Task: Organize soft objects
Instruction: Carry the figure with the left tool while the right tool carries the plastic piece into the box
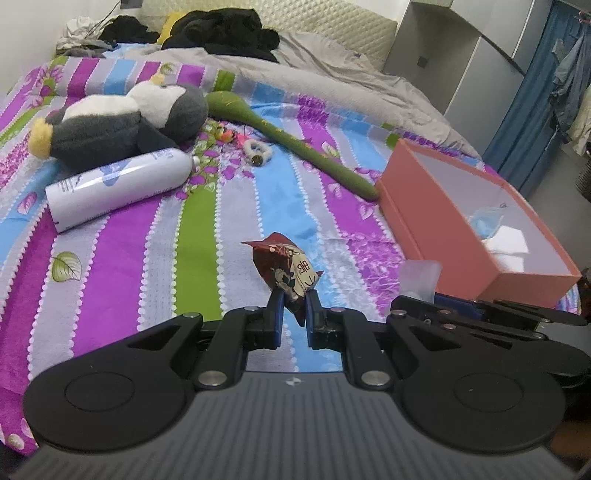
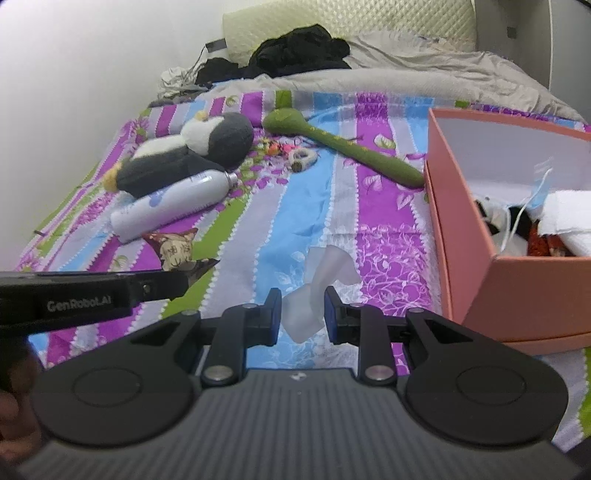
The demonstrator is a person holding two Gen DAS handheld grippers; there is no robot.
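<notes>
left gripper (image 1: 294, 302): jaws pinched on a small dark-red printed packet (image 1: 286, 271), lifted off the bedspread; seen side-on in the right wrist view, packet sticking out past its tip
right gripper (image 2: 301, 306): jaws set apart with a translucent white plastic piece (image 2: 317, 284) between them; pads look to touch its lower part but cannot tell if it is gripped or just lying on the bed
packet position: over the blue and grey stripes, left of the box, well apart from the plush
pink box (image 1: 436, 221): open, on the right side of the bed, white inside; holds a white folded cloth (image 2: 569, 218), a blue face mask (image 2: 541, 192), something black-white and something red, too hidden to name
penguin plush (image 1: 122, 118): grey and white, yellow feet, lying on its side at far left
white bottle (image 1: 118, 188): lying flat just in front of the plush, touching it
green long plush (image 1: 295, 142): stretched diagonally, thin end just beside the box's far-left corner
small items (image 1: 256, 151): a white ring-like bit and bright bits between plush and green piece, too small to name
bedspread (image 1: 110, 280): striped purple, blue, green, grey
grey duvet (image 1: 332, 74): bunched at the head of the bed
black clothes (image 1: 221, 29): piled on it by the headboard
</notes>
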